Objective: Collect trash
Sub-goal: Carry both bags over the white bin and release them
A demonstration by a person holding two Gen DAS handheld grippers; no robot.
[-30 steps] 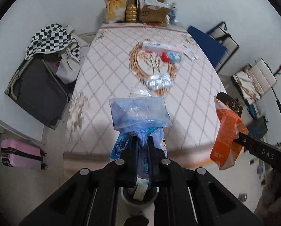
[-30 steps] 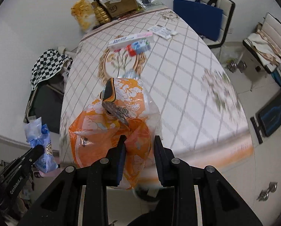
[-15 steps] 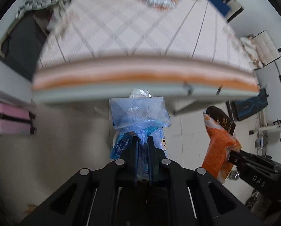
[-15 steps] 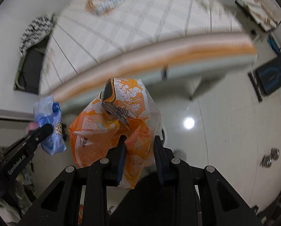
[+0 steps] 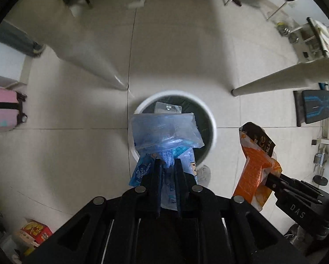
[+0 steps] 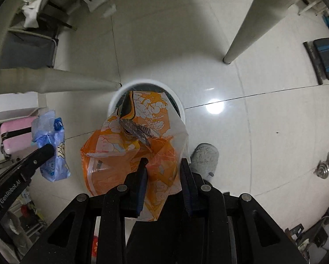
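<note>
My left gripper (image 5: 167, 161) is shut on a blue plastic wrapper (image 5: 164, 132) and holds it right above a white round trash bin (image 5: 210, 118) with a dark liner on the floor. My right gripper (image 6: 164, 161) is shut on an orange snack bag (image 6: 129, 145), also above the bin (image 6: 180, 107). The orange bag also shows at the right of the left wrist view (image 5: 255, 167). The blue wrapper shows at the left of the right wrist view (image 6: 52, 147). A clear wrapper (image 5: 167, 107) lies inside the bin.
Two table legs (image 5: 94, 63) (image 5: 281, 79) stand beside the bin on the tiled floor. A pink suitcase (image 5: 1, 110) is at the left, a black and blue mat (image 5: 316, 107) at the right, a red box (image 5: 35, 231) at the lower left. A grey slipper (image 6: 205, 156) is near the bin.
Both grippers swung down from the table edge to look at the floor. The table top has left view and the trash bin now sits right under both held wrappers.
</note>
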